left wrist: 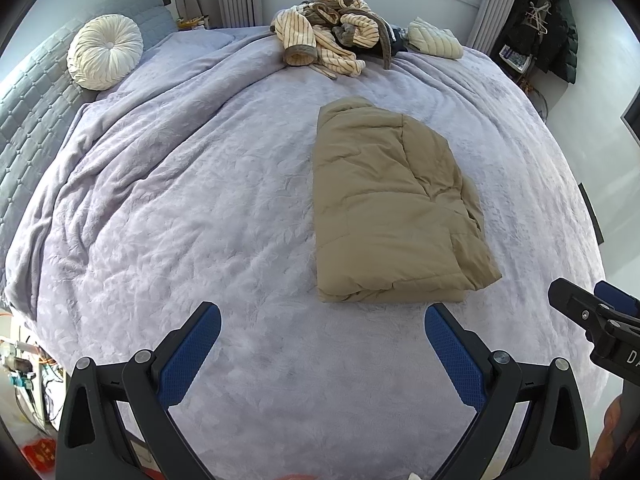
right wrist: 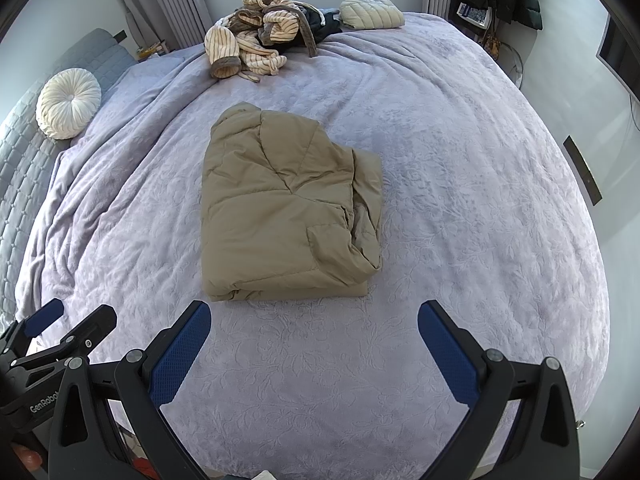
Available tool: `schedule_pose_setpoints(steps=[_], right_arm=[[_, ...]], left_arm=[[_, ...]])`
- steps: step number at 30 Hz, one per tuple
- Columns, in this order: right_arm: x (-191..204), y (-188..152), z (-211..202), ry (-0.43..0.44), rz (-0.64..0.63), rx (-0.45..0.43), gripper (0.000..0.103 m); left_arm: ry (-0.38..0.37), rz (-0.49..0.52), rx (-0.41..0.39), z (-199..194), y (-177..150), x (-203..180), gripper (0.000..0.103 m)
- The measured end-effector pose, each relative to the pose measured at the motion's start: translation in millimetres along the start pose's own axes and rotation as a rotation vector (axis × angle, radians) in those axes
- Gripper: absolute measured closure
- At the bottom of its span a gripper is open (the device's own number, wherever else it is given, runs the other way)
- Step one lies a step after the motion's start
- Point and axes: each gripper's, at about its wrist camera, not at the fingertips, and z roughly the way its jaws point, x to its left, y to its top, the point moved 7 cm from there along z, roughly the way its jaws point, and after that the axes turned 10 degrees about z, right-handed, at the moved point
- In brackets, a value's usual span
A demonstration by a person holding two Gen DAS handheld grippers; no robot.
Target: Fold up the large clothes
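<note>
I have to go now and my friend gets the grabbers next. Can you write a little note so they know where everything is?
Left gripper: open, empty, above the purple bedspread near the bed's front edge.
Right gripper: open, empty, beside the left one.
Tan padded jacket: folded into a bundle mid-bed, just ahead of both grippers. Looks done.
Cream quilted garment: folded at the far edge.
Striped robe: crumpled in a heap at the far side, on some dark clothing. Both still need folding; probably the robe next.
</note>
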Motion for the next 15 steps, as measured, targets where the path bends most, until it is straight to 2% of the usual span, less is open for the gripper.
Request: schedule_pose_setpoints(steps=[15], right_arm=[[1.5,-2.8,2.1,-0.008,-0.007,0.002,0.000]], left_arm=[[-0.010,-0.007,-0.005,0.7,1.1,2.1,0.001]])
